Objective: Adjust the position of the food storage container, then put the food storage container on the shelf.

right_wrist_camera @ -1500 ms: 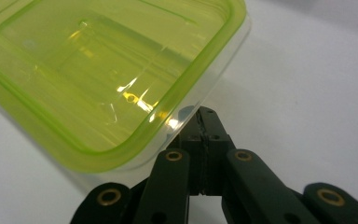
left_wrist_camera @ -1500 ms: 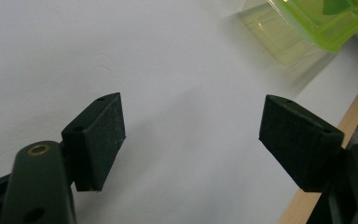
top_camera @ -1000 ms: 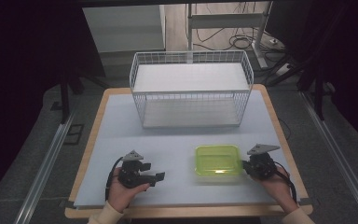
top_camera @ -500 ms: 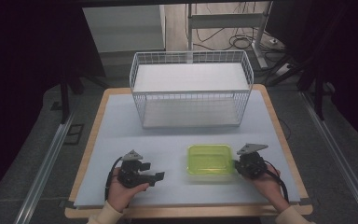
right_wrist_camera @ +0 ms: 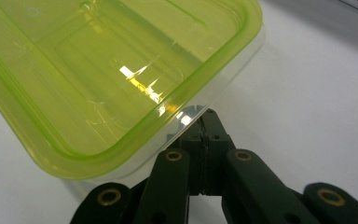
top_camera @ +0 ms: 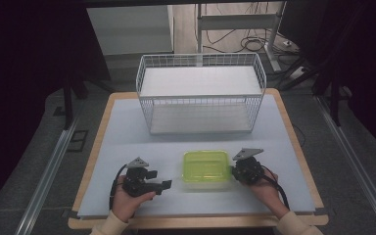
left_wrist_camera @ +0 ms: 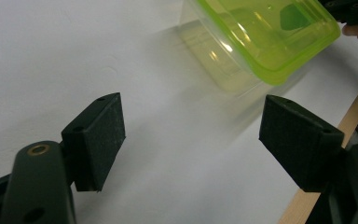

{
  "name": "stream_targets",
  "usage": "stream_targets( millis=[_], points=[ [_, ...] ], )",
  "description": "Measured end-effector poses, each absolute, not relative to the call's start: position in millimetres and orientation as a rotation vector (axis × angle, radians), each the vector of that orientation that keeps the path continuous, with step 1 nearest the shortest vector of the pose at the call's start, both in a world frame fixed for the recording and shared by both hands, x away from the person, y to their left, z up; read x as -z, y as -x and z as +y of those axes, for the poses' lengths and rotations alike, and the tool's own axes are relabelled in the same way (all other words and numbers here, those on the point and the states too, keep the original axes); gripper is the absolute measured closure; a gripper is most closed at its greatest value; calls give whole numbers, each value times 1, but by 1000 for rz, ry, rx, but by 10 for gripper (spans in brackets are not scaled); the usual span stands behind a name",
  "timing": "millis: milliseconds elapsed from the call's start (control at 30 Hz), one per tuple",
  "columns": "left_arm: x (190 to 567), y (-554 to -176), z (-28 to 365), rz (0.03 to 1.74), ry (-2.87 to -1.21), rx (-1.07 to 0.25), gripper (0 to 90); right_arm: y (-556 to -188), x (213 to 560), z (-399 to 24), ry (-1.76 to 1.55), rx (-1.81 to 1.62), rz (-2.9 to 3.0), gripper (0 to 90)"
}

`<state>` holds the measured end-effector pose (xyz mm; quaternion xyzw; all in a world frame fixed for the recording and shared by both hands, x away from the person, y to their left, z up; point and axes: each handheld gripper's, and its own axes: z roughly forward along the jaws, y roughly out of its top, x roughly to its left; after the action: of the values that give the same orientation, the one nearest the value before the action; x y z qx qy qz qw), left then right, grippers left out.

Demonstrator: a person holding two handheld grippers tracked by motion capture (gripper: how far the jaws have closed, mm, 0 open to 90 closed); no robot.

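Green-lidded box (top_camera: pixel 206 169) sits near the bench's front edge, a little right of its middle. The right gripper (top_camera: pixel 236 170), jaws closed together with nothing between them, presses its tip against the box's right side. Judged a sideways push: keep the tip low and centred so the box slides without turning. The left gripper (top_camera: pixel 162 185) rests wide open and empty, just left of the box. The wire basket (top_camera: pixel 200 95) stands toward the bench's back edge, well clear.

No text, label, brand, number or sign can be read anywhere in these pictures.
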<state>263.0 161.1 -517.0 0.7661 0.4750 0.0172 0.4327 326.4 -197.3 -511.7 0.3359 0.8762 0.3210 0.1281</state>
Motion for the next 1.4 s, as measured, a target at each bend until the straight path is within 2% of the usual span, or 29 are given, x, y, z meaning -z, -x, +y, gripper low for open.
stream_targets(
  millis=[567, 1033, 1200, 1233, 1300, 1400],
  points=[
    [517, -262, 161, 1190, -1908, -43, 220, -331, 515, -185, -976, -959, 2561, 896],
    [514, -261, 172, 1225, -1860, -66, 220, -328, 499, -238, -1137, -1140, 2462, 886],
    [511, -261, 173, 1227, -1842, -69, 220, -324, 499, -251, -1188, -1219, 2447, 828],
    [510, -261, 172, 1220, -1843, -71, 220, -324, 499, -252, -1194, -1242, 2445, 785],
    [509, -261, 172, 1213, -1841, -69, 220, -322, 497, -253, -1191, -1286, 2432, 611],
    [507, -263, 173, 1213, -1820, -45, 232, -321, 494, -253, -1185, -1337, 2430, 537]
  ],
)
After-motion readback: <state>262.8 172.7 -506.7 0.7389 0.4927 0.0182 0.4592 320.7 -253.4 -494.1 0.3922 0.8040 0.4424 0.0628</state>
